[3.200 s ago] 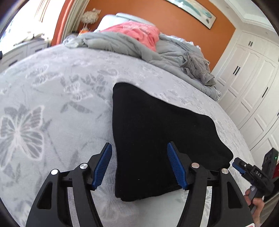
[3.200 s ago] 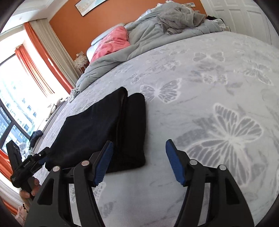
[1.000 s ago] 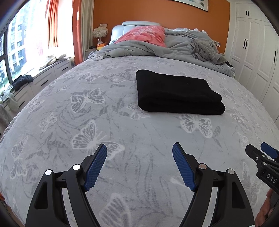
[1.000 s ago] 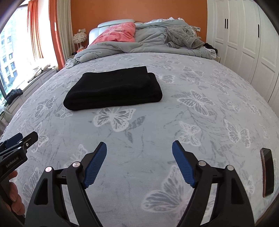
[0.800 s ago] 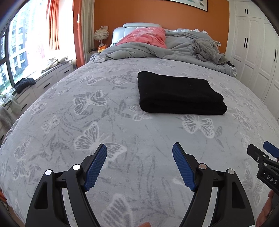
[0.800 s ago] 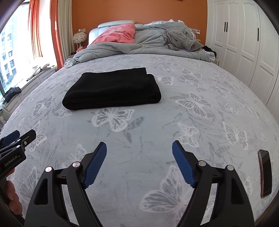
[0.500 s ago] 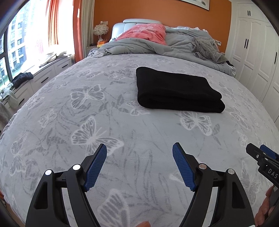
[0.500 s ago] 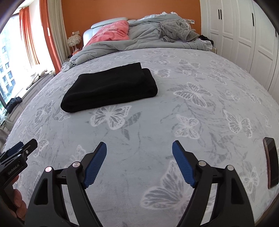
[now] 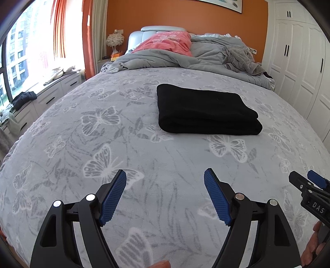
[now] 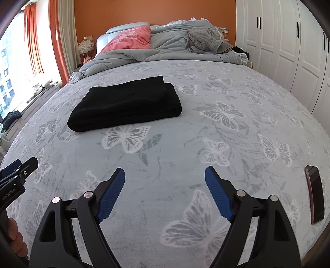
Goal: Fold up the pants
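My left tongs (image 9: 165, 195) are spread wide and hold nothing; my right tongs (image 10: 165, 193) are the same, wide apart and empty. The black pants (image 9: 204, 112) lie folded in a neat stack on the bed (image 9: 99, 144), well ahead of both tongs. A phone (image 10: 314, 193) lies on the bed near my right tongs, off to their right.

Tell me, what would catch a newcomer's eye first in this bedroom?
Probably the black folded pants, a neat dark bundle lying alone in the middle of the grey butterfly-print bedspread. Next, the left gripper and the right gripper in the foreground, both with blue-padded jaws spread wide and holding nothing. Behind, a pink pillow stands out against the orange wall at the head of the bed.
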Motion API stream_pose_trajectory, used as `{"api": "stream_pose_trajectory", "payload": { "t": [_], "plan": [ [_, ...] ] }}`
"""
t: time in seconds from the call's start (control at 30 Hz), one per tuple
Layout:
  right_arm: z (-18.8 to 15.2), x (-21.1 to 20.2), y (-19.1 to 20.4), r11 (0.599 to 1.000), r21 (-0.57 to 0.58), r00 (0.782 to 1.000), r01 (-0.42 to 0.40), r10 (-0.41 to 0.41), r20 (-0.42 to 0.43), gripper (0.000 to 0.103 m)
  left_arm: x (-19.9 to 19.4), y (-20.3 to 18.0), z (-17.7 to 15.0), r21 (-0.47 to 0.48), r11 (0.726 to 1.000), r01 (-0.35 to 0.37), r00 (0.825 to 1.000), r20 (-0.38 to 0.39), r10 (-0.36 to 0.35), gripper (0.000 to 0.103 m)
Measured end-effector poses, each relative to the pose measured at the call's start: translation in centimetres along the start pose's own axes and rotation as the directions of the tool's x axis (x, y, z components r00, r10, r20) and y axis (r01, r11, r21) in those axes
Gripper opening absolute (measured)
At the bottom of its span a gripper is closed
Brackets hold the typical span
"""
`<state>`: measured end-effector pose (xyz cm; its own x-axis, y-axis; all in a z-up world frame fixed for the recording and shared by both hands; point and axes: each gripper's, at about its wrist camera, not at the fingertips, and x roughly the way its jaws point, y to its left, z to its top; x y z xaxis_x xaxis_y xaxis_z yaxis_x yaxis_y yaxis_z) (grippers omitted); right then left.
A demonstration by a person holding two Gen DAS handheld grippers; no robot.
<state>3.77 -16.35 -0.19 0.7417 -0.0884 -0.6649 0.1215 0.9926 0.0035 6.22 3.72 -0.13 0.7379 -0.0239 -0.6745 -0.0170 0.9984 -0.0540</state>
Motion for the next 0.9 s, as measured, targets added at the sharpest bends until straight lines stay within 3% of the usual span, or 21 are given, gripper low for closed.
{"api": "stream_pose_trajectory", "payload": {
  "t": [0.9],
  "plan": [
    [0.37,-0.57,-0.18,1.000,0.004,1.000,0.006,-0.006,0.021,0.078,0.01,0.08,0.31,0.023,0.998,-0.060,0.998,0.031,0.059,0.075]
  ]
}}
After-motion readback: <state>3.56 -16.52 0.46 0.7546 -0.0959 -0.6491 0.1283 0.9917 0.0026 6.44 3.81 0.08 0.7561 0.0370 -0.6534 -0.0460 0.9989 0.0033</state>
